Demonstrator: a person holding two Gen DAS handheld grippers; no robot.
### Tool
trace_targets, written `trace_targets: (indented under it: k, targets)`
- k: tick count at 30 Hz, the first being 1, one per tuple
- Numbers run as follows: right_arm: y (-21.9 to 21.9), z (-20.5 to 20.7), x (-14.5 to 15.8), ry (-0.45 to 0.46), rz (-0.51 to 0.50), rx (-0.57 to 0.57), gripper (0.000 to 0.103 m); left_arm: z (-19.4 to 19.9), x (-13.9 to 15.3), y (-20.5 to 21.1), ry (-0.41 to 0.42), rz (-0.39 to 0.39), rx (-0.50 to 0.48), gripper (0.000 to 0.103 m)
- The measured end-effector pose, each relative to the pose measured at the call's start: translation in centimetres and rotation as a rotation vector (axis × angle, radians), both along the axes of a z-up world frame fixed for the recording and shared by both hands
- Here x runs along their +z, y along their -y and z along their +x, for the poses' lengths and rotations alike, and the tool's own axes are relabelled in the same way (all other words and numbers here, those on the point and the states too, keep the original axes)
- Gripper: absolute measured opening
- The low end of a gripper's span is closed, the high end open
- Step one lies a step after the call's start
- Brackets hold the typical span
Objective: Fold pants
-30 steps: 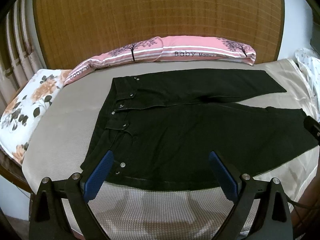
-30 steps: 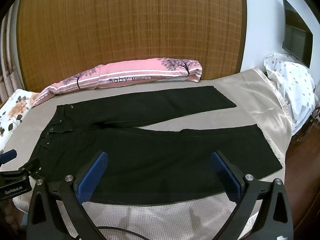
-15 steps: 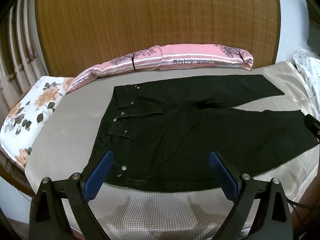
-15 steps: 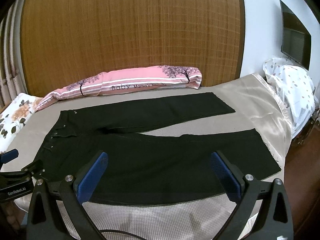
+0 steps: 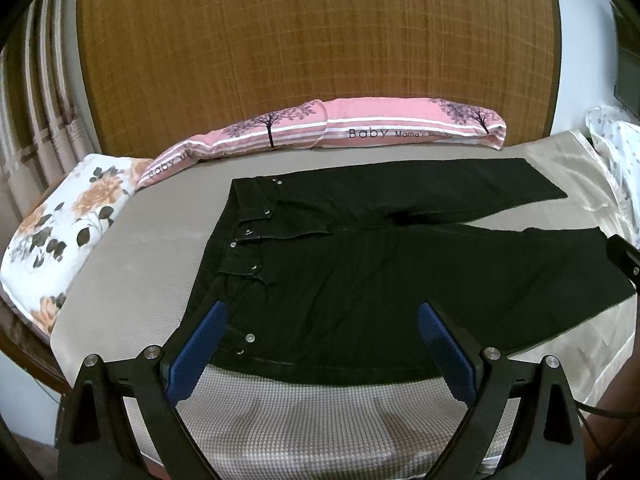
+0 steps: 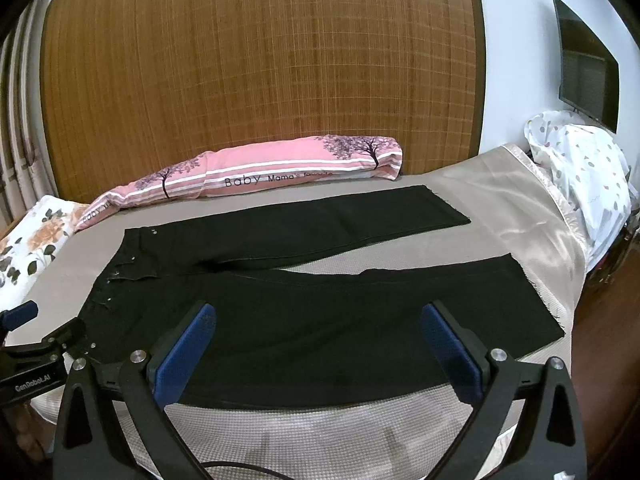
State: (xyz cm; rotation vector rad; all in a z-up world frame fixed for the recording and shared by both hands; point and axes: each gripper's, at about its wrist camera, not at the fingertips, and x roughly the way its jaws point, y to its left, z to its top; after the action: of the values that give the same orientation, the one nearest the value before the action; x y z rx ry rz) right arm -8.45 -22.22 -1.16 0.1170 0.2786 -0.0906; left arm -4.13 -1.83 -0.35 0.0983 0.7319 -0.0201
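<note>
Hovering both grippers, left gripper (image 5: 320, 320) and right gripper (image 6: 316, 320), jaws apart, over black pants (image 6: 320, 308) flat on bed (image 6: 500, 196). Only right view shows TV (image 6: 586, 64). Pillow (image 5: 360, 128) reads "Baby Mama's".

pants: one black pair (image 5: 400, 276), two legs spread apart
pillows: one pink striped (image 5: 360, 130), one floral (image 5: 60, 232)
hand-held grippers: two, left hand-held gripper (image 5: 320, 312) and right hand-held gripper (image 6: 318, 312)
bed: one (image 5: 132, 256)
wall screen: one (image 6: 584, 76)
</note>
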Motion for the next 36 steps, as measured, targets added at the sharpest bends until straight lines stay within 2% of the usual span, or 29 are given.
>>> trace_targets:
  k: [17,28,36]
  targets:
    - [0.0,0.2,-0.3,-0.02,0.014,0.004,0.102,0.3,-0.5,0.0,-0.029,-0.018,0.003,0.096]
    - [0.4,2.2,-0.4,-0.057,0.028,0.005,0.102,2.0,-1.6,-0.4,-0.098,-0.041,0.009,0.096]
    - [0.8,4.8,-0.2,-0.096,0.029,0.025,0.102,5.2,-2.6,-2.4,-0.171,-0.127,-0.003,0.095]
